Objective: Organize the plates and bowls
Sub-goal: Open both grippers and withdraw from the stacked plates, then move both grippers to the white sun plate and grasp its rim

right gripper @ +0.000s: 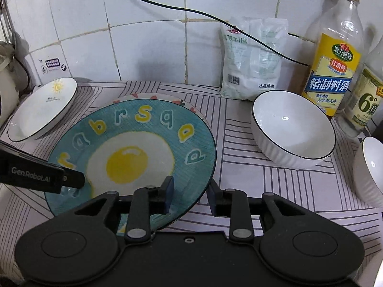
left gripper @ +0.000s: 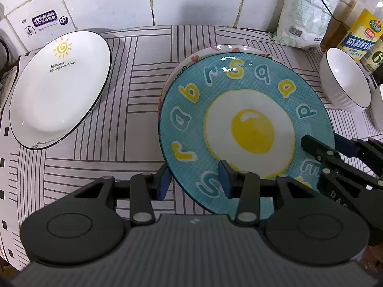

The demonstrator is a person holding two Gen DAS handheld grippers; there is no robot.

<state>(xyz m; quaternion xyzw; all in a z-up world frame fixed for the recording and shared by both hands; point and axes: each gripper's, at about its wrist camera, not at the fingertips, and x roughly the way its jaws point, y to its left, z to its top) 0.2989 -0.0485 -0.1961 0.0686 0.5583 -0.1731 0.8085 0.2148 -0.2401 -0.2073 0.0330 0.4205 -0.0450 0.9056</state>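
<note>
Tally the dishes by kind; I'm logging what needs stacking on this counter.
Plates: 3 – blue egg plate, heart-rimmed plate beneath it, white sun plate
Bowls: 2 – white ribbed bowl, second white bowl at the right edge
Total: 5

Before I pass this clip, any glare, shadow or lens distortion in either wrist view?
Left wrist: glare streaks on the egg plate rim near the top, tile lines bow hard, corners go dark. Right wrist: a soft shadow falls on the wall tiles above the plate, a small highlight sits in the bowl, the bottle leans with the fisheye. Both look sharp.
</note>
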